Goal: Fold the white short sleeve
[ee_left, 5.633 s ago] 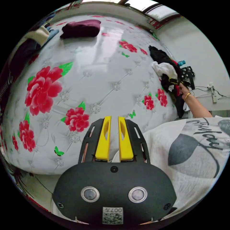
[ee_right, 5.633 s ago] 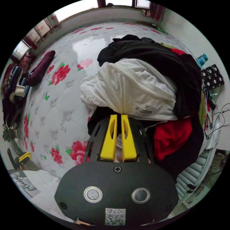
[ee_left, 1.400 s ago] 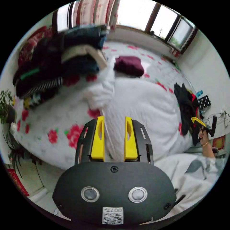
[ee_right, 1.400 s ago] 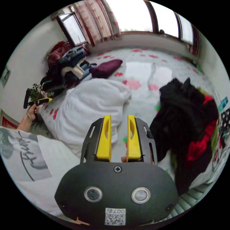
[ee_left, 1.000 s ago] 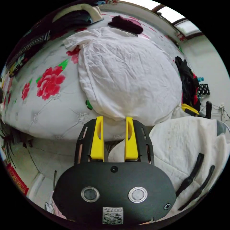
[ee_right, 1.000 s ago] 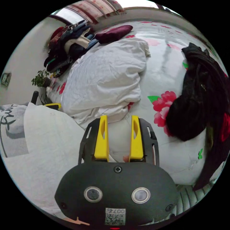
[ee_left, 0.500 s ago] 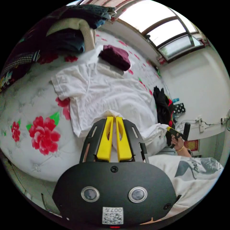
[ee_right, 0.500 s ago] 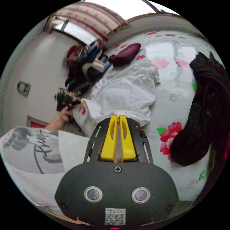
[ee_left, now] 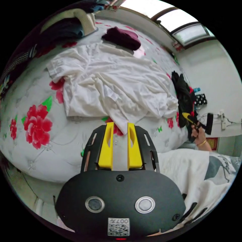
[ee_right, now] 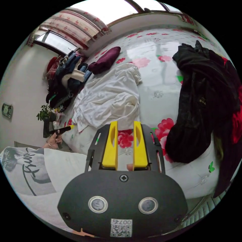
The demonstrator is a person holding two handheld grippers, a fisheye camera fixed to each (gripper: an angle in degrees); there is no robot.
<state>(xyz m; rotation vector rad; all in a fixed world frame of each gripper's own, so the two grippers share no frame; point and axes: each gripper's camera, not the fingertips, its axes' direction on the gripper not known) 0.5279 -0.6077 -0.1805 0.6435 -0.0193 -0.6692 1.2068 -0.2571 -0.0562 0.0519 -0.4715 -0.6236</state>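
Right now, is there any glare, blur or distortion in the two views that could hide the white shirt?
Left gripper view: the white shirt is sharp, though the fisheye bulges the bed; the window is overexposed. Right gripper view: glare lies on the bed's far surface, beyond the shirt; the wrinkles read clearly.

- This is a bedroom in a home.
- A big bed has a white cover with red flowers.
- Piles of clothes lie on it.
- Flowery curtains hang by the window.
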